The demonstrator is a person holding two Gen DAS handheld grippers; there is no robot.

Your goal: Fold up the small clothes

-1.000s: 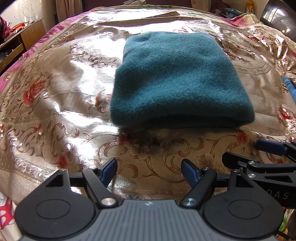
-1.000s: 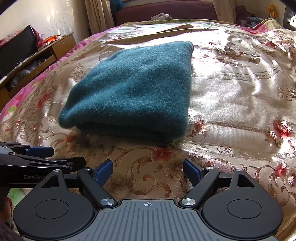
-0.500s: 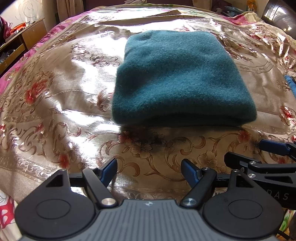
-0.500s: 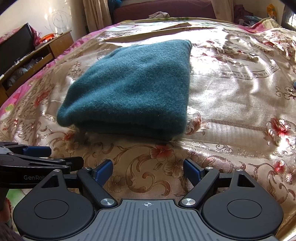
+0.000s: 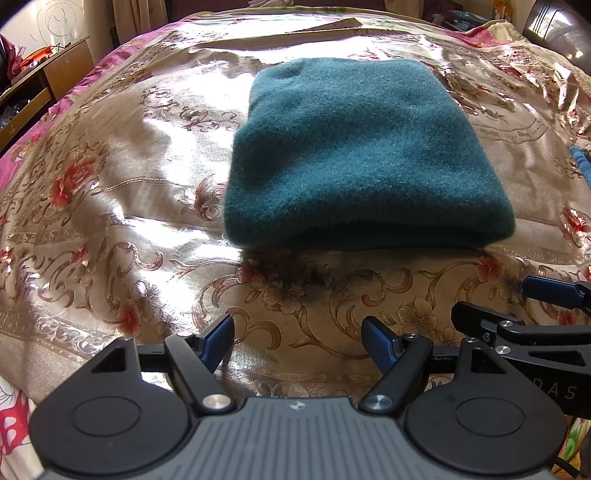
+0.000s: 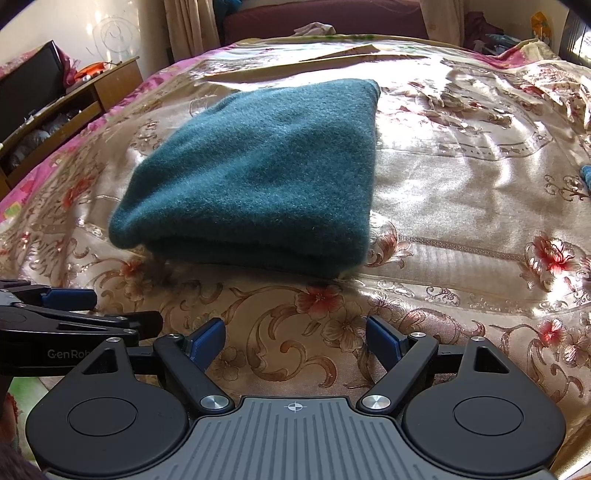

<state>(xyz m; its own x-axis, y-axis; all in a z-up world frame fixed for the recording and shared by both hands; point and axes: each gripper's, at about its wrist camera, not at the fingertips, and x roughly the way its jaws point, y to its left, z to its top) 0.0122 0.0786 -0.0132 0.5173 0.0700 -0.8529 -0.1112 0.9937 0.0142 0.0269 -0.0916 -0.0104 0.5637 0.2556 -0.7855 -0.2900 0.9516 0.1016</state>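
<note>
A folded dark teal fleece garment (image 5: 365, 158) lies flat on the floral gold bedspread (image 5: 110, 192); it also shows in the right wrist view (image 6: 266, 177). My left gripper (image 5: 297, 338) is open and empty, hovering near the bed's front edge, short of the garment's near fold. My right gripper (image 6: 295, 338) is open and empty beside it, also short of the garment. Each gripper shows at the edge of the other's view: the right one (image 5: 524, 317), the left one (image 6: 74, 310).
A wooden side table (image 6: 74, 99) with clutter stands left of the bed. A blue item (image 5: 580, 158) lies at the bed's right edge. Curtains and a dark headboard (image 6: 325, 18) are at the far end. Bare bedspread surrounds the garment.
Both grippers have drawn back slightly from the garment and risen a little. The garment has not moved. Both stay open.
</note>
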